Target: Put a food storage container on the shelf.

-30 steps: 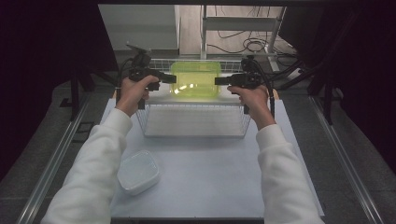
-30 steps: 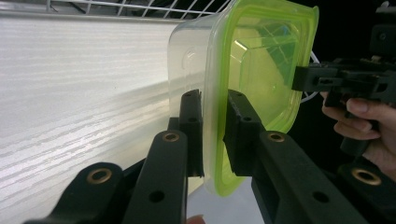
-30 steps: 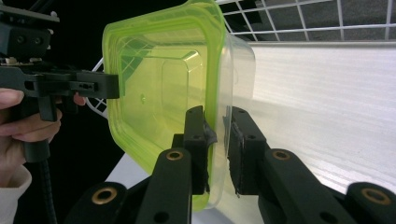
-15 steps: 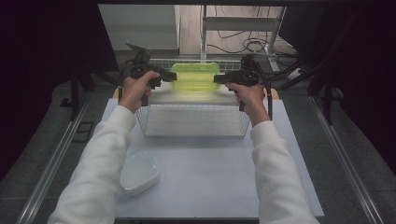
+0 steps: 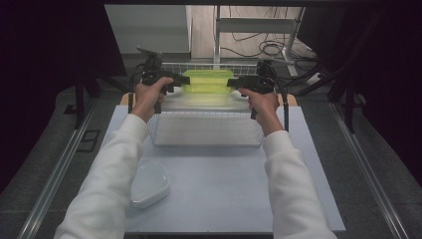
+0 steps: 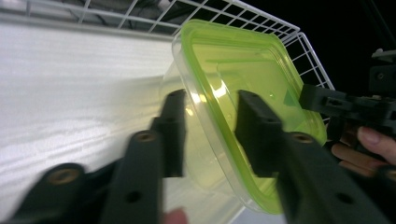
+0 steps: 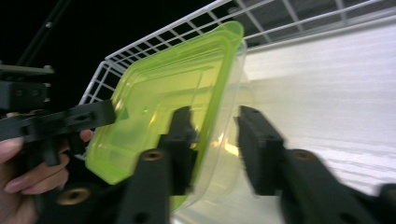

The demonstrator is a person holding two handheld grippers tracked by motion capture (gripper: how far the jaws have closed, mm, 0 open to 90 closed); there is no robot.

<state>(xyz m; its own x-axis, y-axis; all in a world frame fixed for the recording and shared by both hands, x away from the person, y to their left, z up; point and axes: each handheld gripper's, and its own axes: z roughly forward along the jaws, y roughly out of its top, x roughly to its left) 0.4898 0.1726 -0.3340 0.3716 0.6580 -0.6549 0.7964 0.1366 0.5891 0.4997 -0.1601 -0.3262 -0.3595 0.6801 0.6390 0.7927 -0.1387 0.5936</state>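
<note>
Both tools' jaws have just been opening vs a sec ago, and the green-lidded clear plastic container (image 5: 207, 81) now sits lower, at the far end of the white wire basket (image 5: 206, 128) instead of hovering above it; the hands have hardly shifted. White desk (image 5: 224, 189) carries the basket, plus a white rounded plastic lid (image 5: 148, 183) near the front-left corner, well apart from the basket.

Step in hand, prob.: letting go after setting the container in the basket. Left tool (image 6: 208, 135) and right tool (image 7: 212, 149) each straddle one end of the container, jaws spread, pads look off the walls, so released. Next move calls for pulling both tools straight outward w/o snagging rim or wire.

Container: see-through body, lime-green lid on, tilted against the basket's back wall.
</note>
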